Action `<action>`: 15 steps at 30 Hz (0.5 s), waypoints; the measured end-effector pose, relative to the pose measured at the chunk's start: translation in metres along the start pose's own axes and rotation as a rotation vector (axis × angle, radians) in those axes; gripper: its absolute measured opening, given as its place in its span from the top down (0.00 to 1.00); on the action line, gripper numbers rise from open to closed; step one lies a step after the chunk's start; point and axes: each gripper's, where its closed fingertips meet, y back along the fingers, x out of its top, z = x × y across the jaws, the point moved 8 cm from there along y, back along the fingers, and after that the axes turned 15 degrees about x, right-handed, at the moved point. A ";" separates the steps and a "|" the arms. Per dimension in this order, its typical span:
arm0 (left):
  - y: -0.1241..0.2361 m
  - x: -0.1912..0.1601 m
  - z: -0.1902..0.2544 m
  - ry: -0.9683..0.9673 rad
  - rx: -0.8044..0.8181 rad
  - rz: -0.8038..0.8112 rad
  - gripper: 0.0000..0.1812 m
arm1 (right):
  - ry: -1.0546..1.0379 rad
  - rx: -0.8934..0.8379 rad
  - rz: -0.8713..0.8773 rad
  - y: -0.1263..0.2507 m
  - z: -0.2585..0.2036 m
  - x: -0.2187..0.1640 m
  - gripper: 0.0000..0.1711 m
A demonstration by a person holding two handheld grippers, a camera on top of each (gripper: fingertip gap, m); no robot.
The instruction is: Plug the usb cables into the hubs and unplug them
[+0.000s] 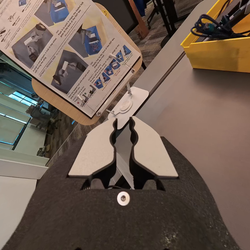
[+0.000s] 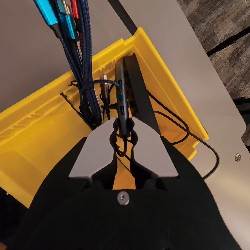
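While the left gripper (image 1: 122,119) hangs over the near edge of the grey table (image 1: 202,135), its fingers (image 1: 98,147) stand a narrow way apart with nothing between them. Past the tips, a white stand (image 1: 133,100) sits at the table's edge and props up a wooden board (image 1: 56,100) bearing a printed sheet (image 1: 65,44), which fills the upper left of that view. A dark seam (image 1: 162,77) runs diagonally across the tabletop. At upper right stands a yellow bin (image 1: 216,54) with blue braided cables (image 1: 202,27) piled over its rim. Beyond the table lie patterned carpet (image 1: 152,40), dark chair legs and, at far left, windows with blinds (image 1: 12,121).

In the right wrist view, the right gripper (image 2: 123,119) reaches into the bin (image 2: 40,121). Its fingers (image 2: 147,148) are narrow too, and the end of a slim grey hub (image 2: 122,108) sits between the tips; whether they truly pinch it, I cannot tell. The hub stands on edge near the frame's centre, beside a black slab (image 2: 140,94) leaning on the bin's wall. A bundle of cables (image 2: 86,67) runs from the top of the frame into the bin, left of the hub, with blue plugs (image 2: 67,25) and a red one (image 2: 74,9) at upper left. A thin black cord (image 2: 211,155) trails out over the table (image 2: 175,54) at right, and carpet (image 2: 216,27) shows at upper right.
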 end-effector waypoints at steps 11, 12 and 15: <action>-0.001 -0.001 0.001 0.008 -0.032 0.003 0.91 | -0.082 0.045 -0.029 0.025 -0.013 -0.008 0.88; 0.000 -0.001 -0.001 0.021 -0.039 0.008 0.91 | -0.069 0.018 0.013 0.036 -0.016 -0.007 0.88; 0.005 -0.001 -0.014 0.048 -0.020 0.025 0.91 | -0.086 -0.156 0.166 0.076 -0.015 -0.006 0.86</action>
